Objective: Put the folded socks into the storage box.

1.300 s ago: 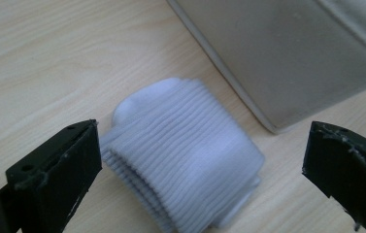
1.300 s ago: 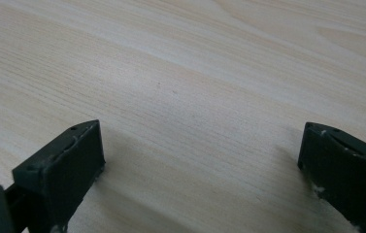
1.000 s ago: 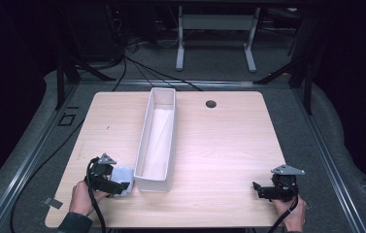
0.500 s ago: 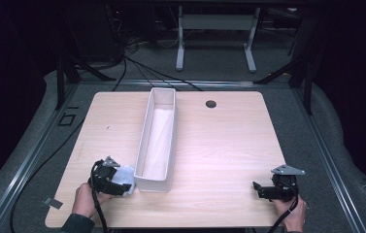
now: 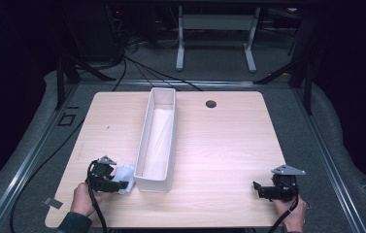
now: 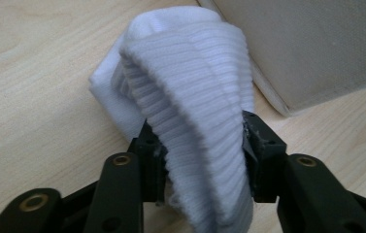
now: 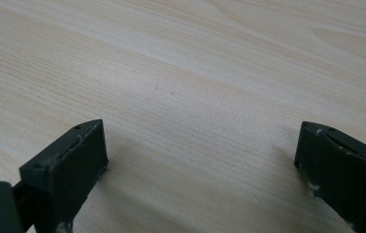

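Your high view looks forward and down from above your side, taking in the whole table (image 5: 219, 145). Your left gripper view sits very close behind a white sock (image 6: 190, 97), with the bin (image 6: 311, 43) wall at upper right; both appear lower left in the high view. Your right gripper view skims the bare tabletop closely.

- A light wooden table (image 5: 219, 145) with rounded corners stands on grey carpet (image 5: 326, 126).
- A long, narrow white bin (image 5: 157, 141) lies on the table, running from near the far edge toward the near edge, left of centre.
- A small round dark hole (image 5: 211, 104) sits in the tabletop near the far edge, just right of the bin.
- Black cables (image 5: 137, 68) trail across the floor beyond the table.
- A white metal frame (image 5: 214, 34) stands in the dark background.
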`<state>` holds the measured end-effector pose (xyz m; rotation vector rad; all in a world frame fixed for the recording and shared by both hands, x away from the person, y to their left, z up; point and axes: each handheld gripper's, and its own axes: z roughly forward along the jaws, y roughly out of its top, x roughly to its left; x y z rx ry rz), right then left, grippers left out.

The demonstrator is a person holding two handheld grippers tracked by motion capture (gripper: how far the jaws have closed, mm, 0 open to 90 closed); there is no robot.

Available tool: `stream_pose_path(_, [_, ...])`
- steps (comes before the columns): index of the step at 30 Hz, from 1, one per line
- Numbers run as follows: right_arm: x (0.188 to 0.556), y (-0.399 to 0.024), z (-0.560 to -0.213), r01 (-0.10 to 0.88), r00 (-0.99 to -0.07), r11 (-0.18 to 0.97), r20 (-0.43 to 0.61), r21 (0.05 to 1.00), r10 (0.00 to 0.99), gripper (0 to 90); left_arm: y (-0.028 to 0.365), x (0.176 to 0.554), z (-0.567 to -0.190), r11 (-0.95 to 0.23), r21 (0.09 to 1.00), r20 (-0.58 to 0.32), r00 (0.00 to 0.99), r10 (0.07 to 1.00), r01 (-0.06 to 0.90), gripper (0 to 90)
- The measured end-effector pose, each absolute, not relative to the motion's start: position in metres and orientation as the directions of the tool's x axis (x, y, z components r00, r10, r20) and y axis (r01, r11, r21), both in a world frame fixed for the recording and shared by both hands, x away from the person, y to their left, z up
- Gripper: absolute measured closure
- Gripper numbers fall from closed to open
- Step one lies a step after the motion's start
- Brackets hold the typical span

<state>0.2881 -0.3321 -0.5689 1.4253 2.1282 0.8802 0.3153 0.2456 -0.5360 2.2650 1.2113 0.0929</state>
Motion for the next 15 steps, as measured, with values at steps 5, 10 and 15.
stream_pose_path(5, [0.2882, -0.3319, -0.5695, 0.648, -0.377, 0.265, -0.002, 0.714, 0.926, 4.5, 0.2467, 0.3155, -0.5357, -0.431, 0.507, -0.207, 0.59, 0.78, 0.747, 65.9])
stream_pose_path(10, [0.2882, -0.3322, -0.569, 0.651, -0.379, 0.269, -0.003, 0.71, 0.925, 4.7, 0.2435, 0.3145, -0.5324, -0.454, 0.507, -0.174, 0.602, 0.779, 0.733, 68.6])
stream_pose_path(15, [0.288, -0.332, -0.5691, 0.649, -0.378, 0.267, -0.002, 0.713, 0.926, 5.0, 0.24, 0.3129, -0.5293, -0.476, 0.505, -0.142, 0.613, 0.777, 0.72, 70.3])
